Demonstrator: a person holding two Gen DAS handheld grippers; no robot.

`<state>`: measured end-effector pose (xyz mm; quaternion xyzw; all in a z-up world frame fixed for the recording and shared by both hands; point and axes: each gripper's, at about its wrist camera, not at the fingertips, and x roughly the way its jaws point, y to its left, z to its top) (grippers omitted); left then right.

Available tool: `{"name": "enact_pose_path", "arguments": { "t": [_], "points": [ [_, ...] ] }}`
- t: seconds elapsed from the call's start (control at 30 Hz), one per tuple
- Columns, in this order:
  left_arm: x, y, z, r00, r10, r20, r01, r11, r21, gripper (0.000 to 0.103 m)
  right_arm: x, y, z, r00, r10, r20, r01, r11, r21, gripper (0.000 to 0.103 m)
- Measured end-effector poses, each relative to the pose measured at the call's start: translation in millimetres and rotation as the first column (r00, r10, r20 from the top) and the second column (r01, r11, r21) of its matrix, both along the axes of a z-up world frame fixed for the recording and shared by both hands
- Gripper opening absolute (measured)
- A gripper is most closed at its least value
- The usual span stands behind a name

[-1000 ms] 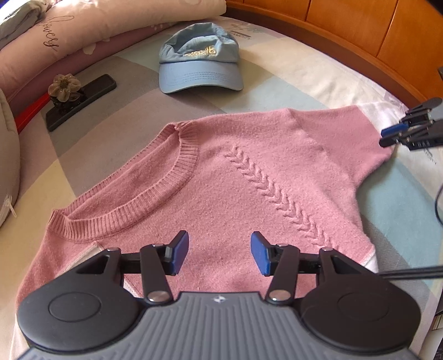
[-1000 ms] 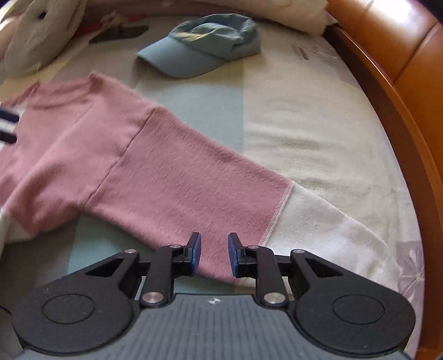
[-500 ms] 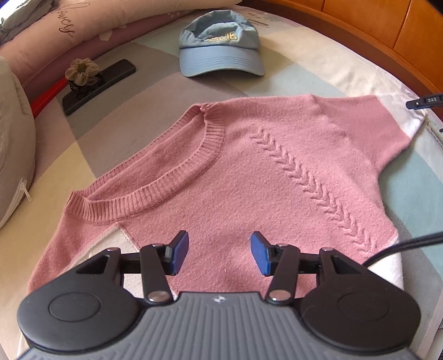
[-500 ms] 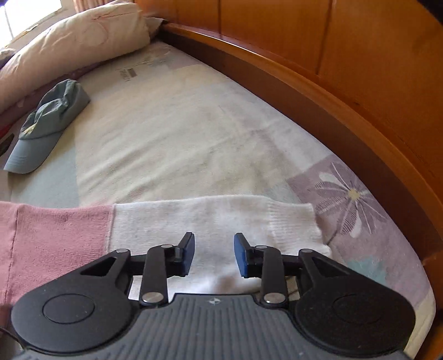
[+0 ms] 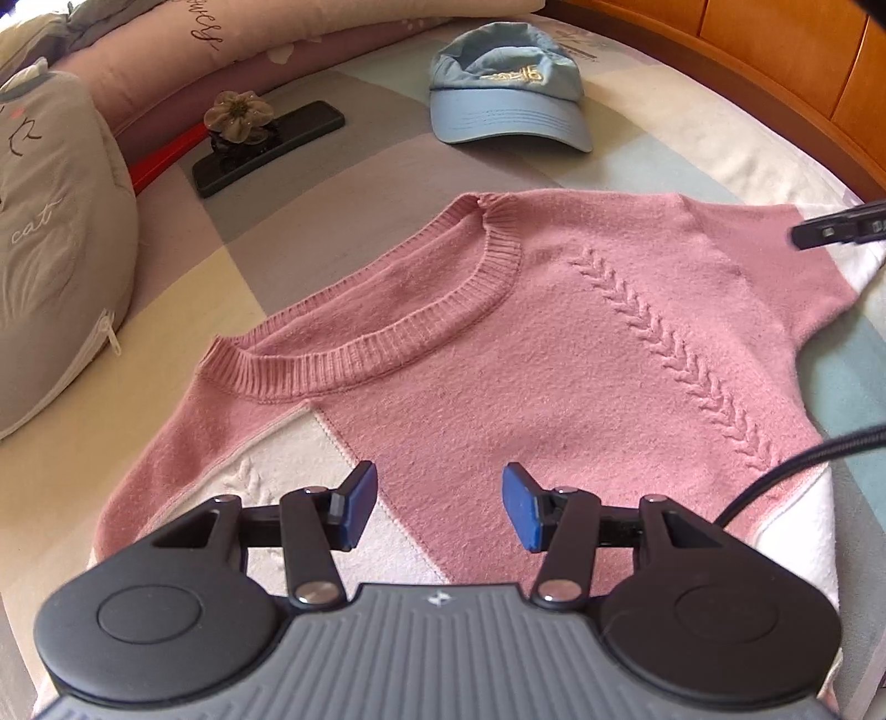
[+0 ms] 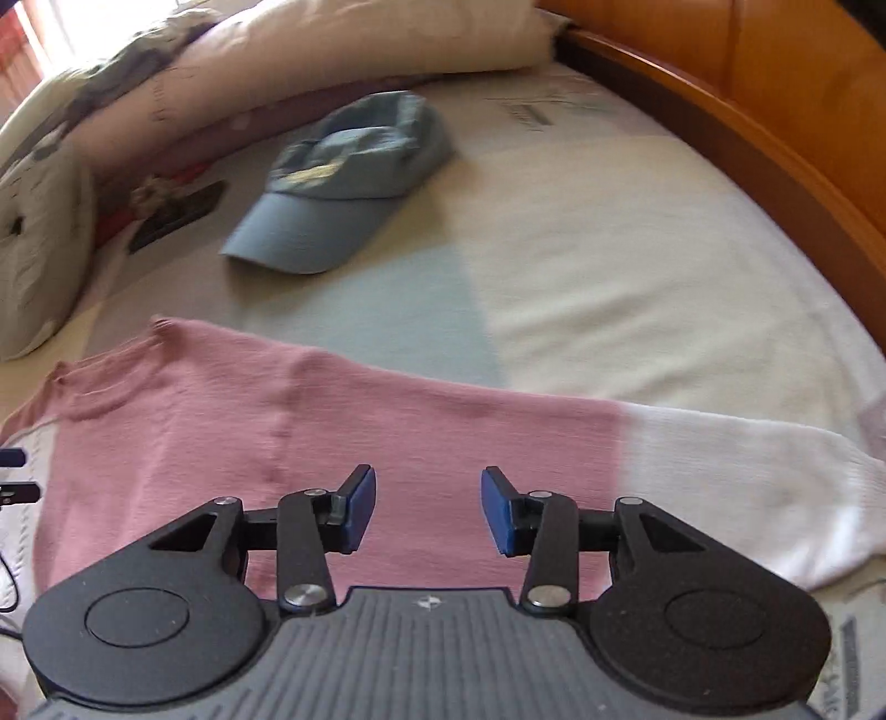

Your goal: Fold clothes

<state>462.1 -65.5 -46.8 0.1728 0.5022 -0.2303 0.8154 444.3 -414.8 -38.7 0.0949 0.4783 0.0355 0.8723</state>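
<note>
A pink knit sweater (image 5: 554,354) with white lower panels lies flat on the bed, neckline toward the upper left. My left gripper (image 5: 439,507) hovers open above the sweater's chest, nothing between its blue pads. In the right wrist view the sweater's sleeve (image 6: 443,443) stretches to the right and ends in a white cuff (image 6: 747,487). My right gripper (image 6: 428,510) stands open over the pink part of that sleeve, holding nothing. The right gripper's tip (image 5: 836,230) shows at the right edge of the left wrist view.
A blue cap (image 5: 506,88) lies beyond the sweater. A black phone (image 5: 268,147) with a flower ornament (image 5: 238,113) sits at the upper left, beside a grey cushion (image 5: 50,249). Pillows (image 6: 332,50) line the far side. A wooden bed frame (image 6: 775,144) curves along the right.
My right gripper swung back left from the white cuff to the pink sleeve and opened wider. The left gripper shifted left and stayed open.
</note>
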Motion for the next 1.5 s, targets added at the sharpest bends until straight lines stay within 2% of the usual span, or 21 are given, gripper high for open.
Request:
{"name": "enact_pose_path", "arguments": {
  "t": [0.13, 0.2, 0.27, 0.37, 0.43, 0.5, 0.6, 0.7, 0.77, 0.83, 0.9, 1.03, 1.1, 1.17, 1.27, 1.3, 1.37, 1.47, 1.5],
  "points": [
    [-5, 15, -5, 0.999, 0.041, -0.011, -0.041, 0.999, -0.006, 0.051, 25, 62, -24, 0.998, 0.058, 0.002, -0.058, 0.998, 0.006, 0.048],
    [-7, 26, -9, 0.997, 0.076, -0.021, -0.076, 0.997, -0.015, 0.052, 35, 73, -40, 1.000, 0.026, -0.002, -0.026, 0.999, -0.033, 0.049],
    [-8, 40, -16, 0.988, 0.141, -0.057, -0.142, 0.990, -0.019, 0.052, 38, 69, -42, 0.998, -0.064, 0.011, 0.064, 0.998, -0.026, 0.051],
    [-8, 66, -29, 0.954, 0.264, -0.144, -0.270, 0.963, -0.019, 0.050, 41, 65, -35, 0.980, -0.200, -0.015, 0.201, 0.980, 0.010, 0.053],
    [-11, 89, -24, 0.915, 0.343, -0.213, -0.373, 0.921, -0.116, 0.050, 38, 70, -23, 0.974, -0.226, -0.032, 0.227, 0.973, 0.030, 0.058],
    [-16, 109, -14, 0.888, 0.391, -0.240, -0.439, 0.877, -0.195, 0.054, 35, 84, -11, 0.982, -0.186, -0.030, 0.187, 0.980, 0.068, 0.064],
    [-22, 132, -5, 0.872, 0.451, -0.191, -0.484, 0.852, -0.197, 0.057, 33, 118, 2, 0.997, -0.071, -0.025, 0.073, 0.994, 0.077, 0.071],
    [-24, 158, -4, 0.849, 0.506, -0.150, -0.527, 0.828, -0.192, 0.057, 36, 161, 5, 0.997, 0.064, -0.036, -0.061, 0.993, 0.098, 0.078],
    [-17, 175, -8, 0.822, 0.550, -0.148, -0.570, 0.795, -0.209, 0.057, 39, 189, 2, 0.989, 0.136, -0.052, -0.128, 0.983, 0.130, 0.082],
    [-8, 178, -12, 0.824, 0.553, -0.120, -0.566, 0.800, -0.199, 0.057, 40, 217, -4, 0.974, 0.214, -0.076, -0.199, 0.966, 0.166, 0.085],
    [0, 180, -16, 0.826, 0.556, -0.091, -0.562, 0.805, -0.188, 0.057, 39, 244, -14, 0.956, 0.275, -0.098, -0.259, 0.954, 0.154, 0.086],
    [17, 185, -23, 0.829, 0.558, -0.033, -0.556, 0.815, -0.166, 0.059, 31, 287, -32, 0.925, 0.349, -0.152, -0.349, 0.937, 0.030, 0.087],
    [25, 188, -27, 0.829, 0.559, -0.004, -0.552, 0.819, -0.155, 0.059, 25, 300, -37, 0.911, 0.384, -0.150, -0.394, 0.918, -0.045, 0.096],
    [34, 190, -31, 0.829, 0.558, 0.025, -0.550, 0.823, -0.144, 0.061, 20, 309, -41, 0.894, 0.419, -0.158, -0.434, 0.897, -0.079, 0.103],
    [47, 194, -37, 0.828, 0.556, 0.068, -0.546, 0.828, -0.127, 0.063, 19, 315, -47, 0.878, 0.445, -0.175, -0.469, 0.873, -0.134, 0.103],
    [50, 195, -39, 0.828, 0.555, 0.081, -0.544, 0.830, -0.123, 0.059, 19, 316, -48, 0.875, 0.448, -0.181, -0.474, 0.868, -0.144, 0.103],
    [42, 190, -30, 0.840, 0.541, 0.051, -0.522, 0.829, -0.199, 0.058, 20, 319, -49, 0.873, 0.447, -0.193, -0.477, 0.866, -0.151, 0.103],
    [30, 183, -17, 0.857, 0.515, 0.007, -0.488, 0.816, -0.310, 0.067, 22, 321, -50, 0.872, 0.444, -0.206, -0.478, 0.864, -0.160, 0.103],
    [30, 178, -21, 0.871, 0.490, -0.023, -0.470, 0.820, -0.325, 0.070, 22, 322, -50, 0.871, 0.443, -0.210, -0.478, 0.863, -0.163, 0.103]
  ]
}}
